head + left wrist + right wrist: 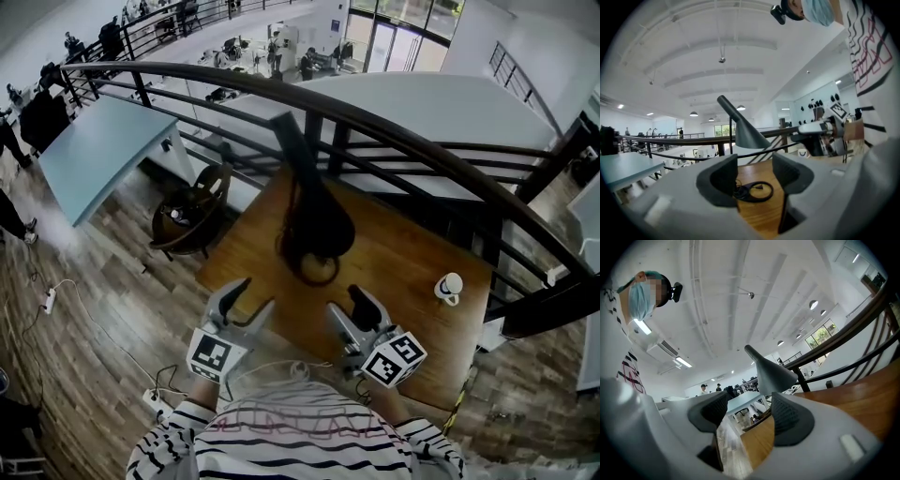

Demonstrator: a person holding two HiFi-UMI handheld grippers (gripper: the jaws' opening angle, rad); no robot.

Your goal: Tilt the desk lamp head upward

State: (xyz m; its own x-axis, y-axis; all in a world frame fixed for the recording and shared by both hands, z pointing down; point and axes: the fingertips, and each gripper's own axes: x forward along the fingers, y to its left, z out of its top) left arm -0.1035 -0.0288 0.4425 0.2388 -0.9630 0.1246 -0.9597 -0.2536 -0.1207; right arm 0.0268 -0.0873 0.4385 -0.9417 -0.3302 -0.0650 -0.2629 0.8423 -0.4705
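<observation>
A dark desk lamp stands on the wooden table (412,272); its cone-shaped head (322,222) hangs over a ring-shaped base (317,269), and the thin stem (289,141) slants up and away. The left gripper view shows the lamp head (749,135) above the base ring (758,191), and the right gripper view shows the head (772,375) just ahead. My left gripper (251,298) is at the near left of the lamp, open and empty. My right gripper (345,305) is at the near right, also open and empty. Neither touches the lamp.
A small white cup-like object (449,287) sits near the table's right edge. A curved dark railing (422,141) runs behind the table. A dark chair (192,220) stands left of it. My right gripper (820,132) shows in the left gripper view.
</observation>
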